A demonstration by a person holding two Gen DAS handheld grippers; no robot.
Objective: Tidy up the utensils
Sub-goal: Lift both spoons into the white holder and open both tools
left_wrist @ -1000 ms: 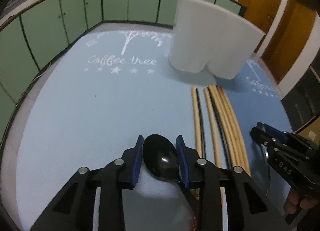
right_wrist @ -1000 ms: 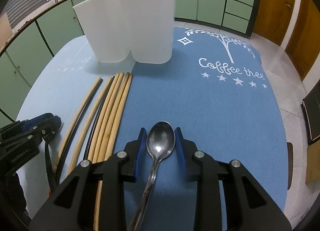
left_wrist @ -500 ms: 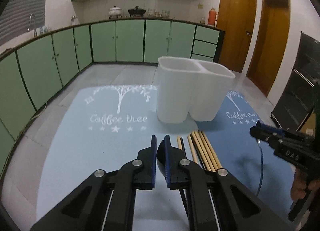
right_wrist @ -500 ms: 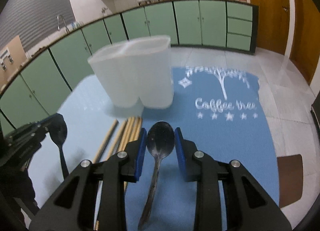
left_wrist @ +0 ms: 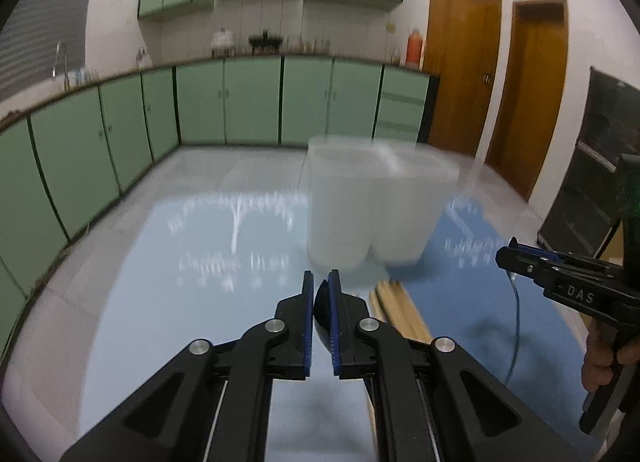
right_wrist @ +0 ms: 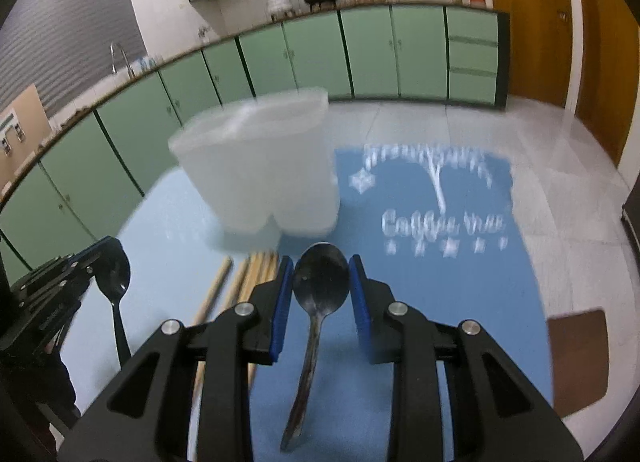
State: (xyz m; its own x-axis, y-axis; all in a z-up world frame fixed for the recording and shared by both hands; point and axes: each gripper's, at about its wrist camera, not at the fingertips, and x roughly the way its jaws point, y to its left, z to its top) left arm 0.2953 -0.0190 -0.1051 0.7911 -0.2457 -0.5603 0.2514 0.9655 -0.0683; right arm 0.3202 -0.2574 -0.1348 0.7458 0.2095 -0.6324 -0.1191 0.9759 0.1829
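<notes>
My left gripper (left_wrist: 321,288) is shut on a black spoon (left_wrist: 321,312), held edge-on above the table; the spoon (right_wrist: 115,276) hangs bowl-up from it in the right wrist view. My right gripper (right_wrist: 321,266) is shut on a metal spoon (right_wrist: 320,282), its handle pointing down toward me; it also shows in the left wrist view (left_wrist: 514,264). A white two-compartment holder (left_wrist: 376,209) stands upright on the blue mat ahead of both grippers; it also shows in the right wrist view (right_wrist: 260,165). Wooden chopsticks (right_wrist: 244,278) lie on the mat below.
The blue "Coffee tree" mat (right_wrist: 440,262) covers the table (left_wrist: 72,302). Green kitchen cabinets (left_wrist: 240,101) and wooden doors (left_wrist: 460,77) are in the background. A brown chair seat (right_wrist: 576,358) is beyond the table's right edge.
Both grippers have risen and tilted up with their spoons. The left one turned its black spoon edge-on. The holder now appears farther ahead and more level.
</notes>
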